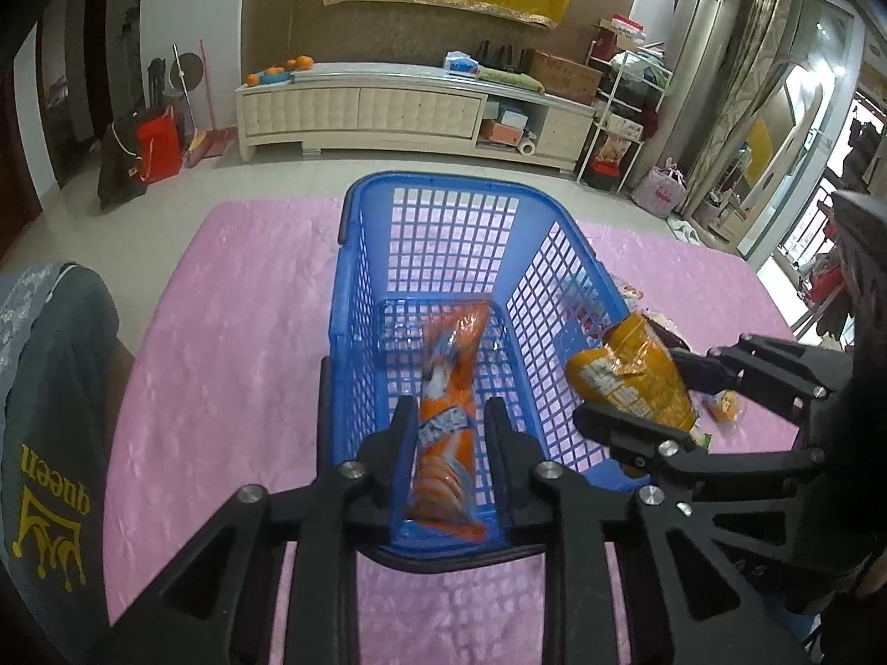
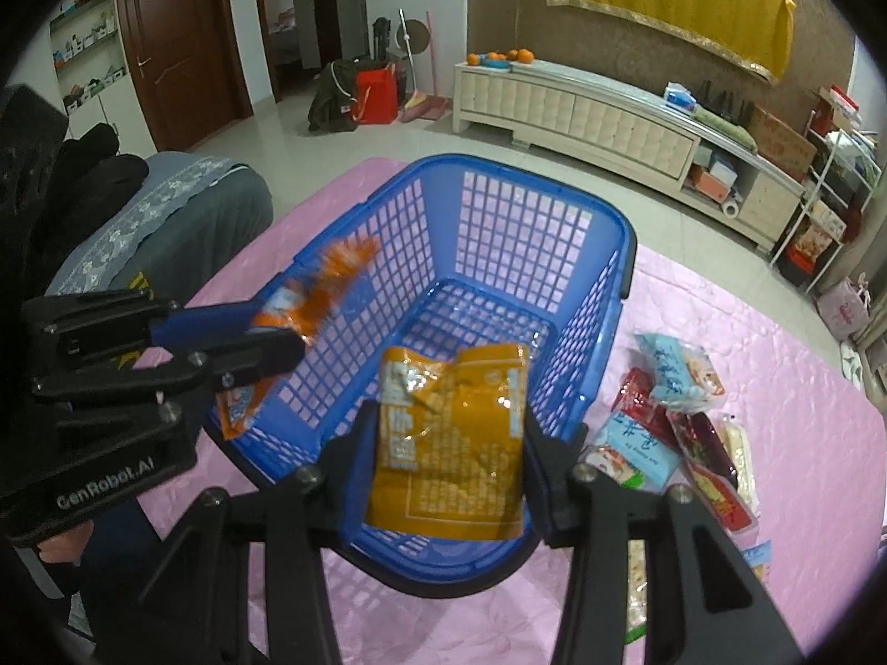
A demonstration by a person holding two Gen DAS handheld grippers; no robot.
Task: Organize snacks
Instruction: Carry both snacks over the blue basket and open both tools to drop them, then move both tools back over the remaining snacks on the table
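A blue plastic basket (image 1: 360,299) (image 2: 599,310) stands on the pink cloth. My left gripper (image 1: 448,421) (image 2: 277,341) is shut on a long orange snack packet (image 1: 446,415) (image 2: 327,282) and holds it over the basket's near end. My right gripper (image 2: 446,432) (image 1: 626,388) is shut on a yellow-orange snack bag (image 2: 452,443) (image 1: 637,382), held above the basket's near right rim. Nothing shows on the basket floor in the right wrist view.
Several loose snack packets (image 2: 676,421) lie on the pink cloth (image 2: 776,443) right of the basket. A grey cushioned seat (image 2: 166,221) stands at the left. A cream cabinet (image 1: 388,111) runs along the far wall across the tiled floor.
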